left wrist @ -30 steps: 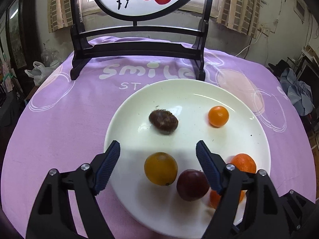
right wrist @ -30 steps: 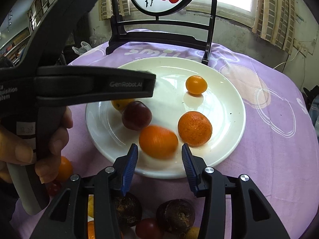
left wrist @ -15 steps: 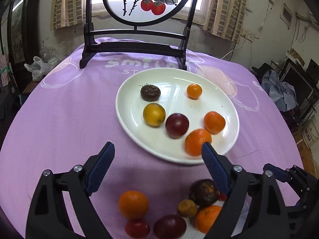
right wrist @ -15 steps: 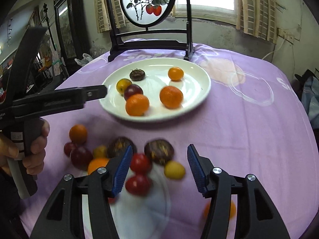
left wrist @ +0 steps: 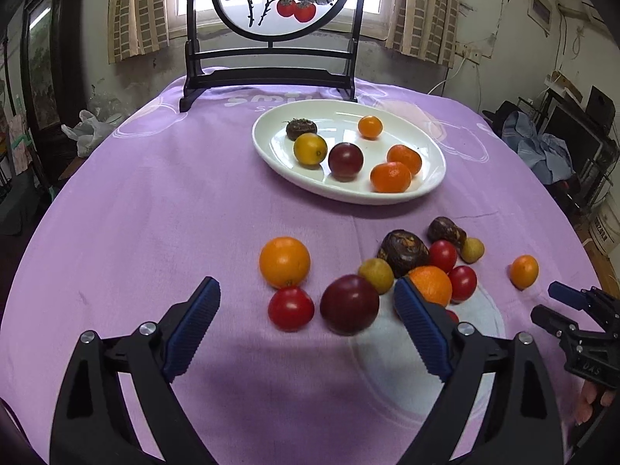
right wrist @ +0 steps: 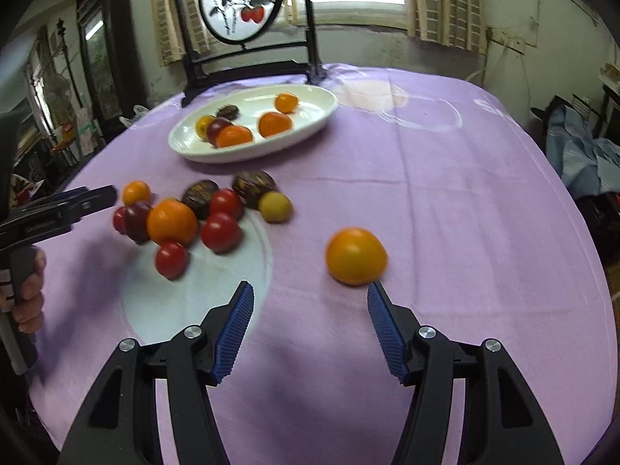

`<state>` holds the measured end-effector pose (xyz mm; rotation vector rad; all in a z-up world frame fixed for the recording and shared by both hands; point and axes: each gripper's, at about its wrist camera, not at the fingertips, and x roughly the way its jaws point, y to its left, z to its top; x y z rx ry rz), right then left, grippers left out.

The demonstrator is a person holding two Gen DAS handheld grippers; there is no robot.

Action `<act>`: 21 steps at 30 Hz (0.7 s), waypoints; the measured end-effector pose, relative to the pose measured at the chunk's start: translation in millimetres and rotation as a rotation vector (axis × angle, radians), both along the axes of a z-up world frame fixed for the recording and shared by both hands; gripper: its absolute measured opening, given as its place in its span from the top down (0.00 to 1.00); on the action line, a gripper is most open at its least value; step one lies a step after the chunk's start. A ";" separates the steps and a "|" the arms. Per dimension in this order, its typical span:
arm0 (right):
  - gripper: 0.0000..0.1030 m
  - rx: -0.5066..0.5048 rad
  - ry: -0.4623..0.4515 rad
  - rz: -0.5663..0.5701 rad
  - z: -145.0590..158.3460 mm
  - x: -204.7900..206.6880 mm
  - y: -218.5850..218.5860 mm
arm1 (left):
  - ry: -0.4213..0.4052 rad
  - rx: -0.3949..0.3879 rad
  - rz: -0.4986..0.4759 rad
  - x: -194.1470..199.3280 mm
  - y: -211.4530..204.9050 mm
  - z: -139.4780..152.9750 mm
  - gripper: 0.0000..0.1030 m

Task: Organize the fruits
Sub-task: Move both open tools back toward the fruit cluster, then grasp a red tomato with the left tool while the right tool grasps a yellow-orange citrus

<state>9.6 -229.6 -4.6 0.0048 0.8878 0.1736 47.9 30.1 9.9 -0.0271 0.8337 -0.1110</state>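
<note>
A white plate (left wrist: 434, 190) on the purple cloth holds several fruits; it also shows in the right wrist view (right wrist: 182, 147). Nearer lies a loose heap: an orange (left wrist: 285, 261), a red tomato (left wrist: 290, 308), a dark plum (left wrist: 348, 304) and several others. My left gripper (left wrist: 306, 321) is open and empty, its jaws on either side of the tomato and plum, just short of them. My right gripper (right wrist: 310, 321) is open and empty, with a lone orange fruit (right wrist: 355, 255) just ahead of its right finger. The heap (right wrist: 193, 217) lies to its left.
A dark wooden stand with a round painted screen (left wrist: 271, 73) stands behind the plate. The right gripper's tip (left wrist: 569, 310) shows at the left view's right edge. The left gripper (right wrist: 58, 213) shows at the right view's left edge. The table edge curves near.
Both grippers have pulled back from the plate toward the near table edge. The loose heap of fruit has come into view. The right gripper has opened wider and swung right.
</note>
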 end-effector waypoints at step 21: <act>0.59 -0.094 0.061 -0.052 -20.6 48.2 -0.5 | 0.075 0.006 -0.011 -12.8 3.9 -23.7 0.14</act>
